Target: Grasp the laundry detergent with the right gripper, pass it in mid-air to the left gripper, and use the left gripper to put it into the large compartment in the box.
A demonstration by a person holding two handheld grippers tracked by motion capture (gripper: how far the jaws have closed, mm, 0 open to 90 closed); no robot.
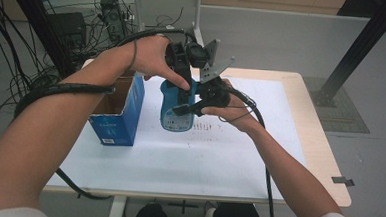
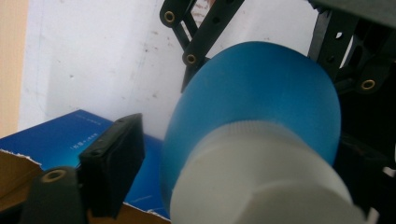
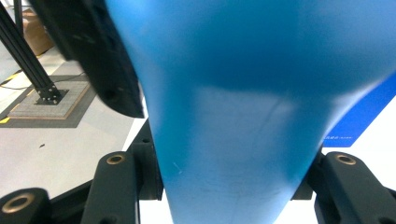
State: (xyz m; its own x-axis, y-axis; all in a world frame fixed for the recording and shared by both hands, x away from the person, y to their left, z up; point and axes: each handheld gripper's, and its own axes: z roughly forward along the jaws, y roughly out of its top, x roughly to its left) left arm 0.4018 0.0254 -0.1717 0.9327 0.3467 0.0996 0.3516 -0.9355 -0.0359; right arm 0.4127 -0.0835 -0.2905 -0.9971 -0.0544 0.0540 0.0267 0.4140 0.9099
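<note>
The blue bottle (image 1: 177, 107) is held upright just right of the open blue box (image 1: 118, 112), its body clamped by the right gripper (image 1: 193, 107), while the white cap (image 2: 261, 182) is straddled from above, ungripped, by the left gripper (image 1: 185, 70).

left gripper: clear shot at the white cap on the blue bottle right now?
Probably yes. The left gripper already has the white cap between its fingers, nothing between. The right gripper holds the blue bottle lower on its body, clear of the cap.
</note>
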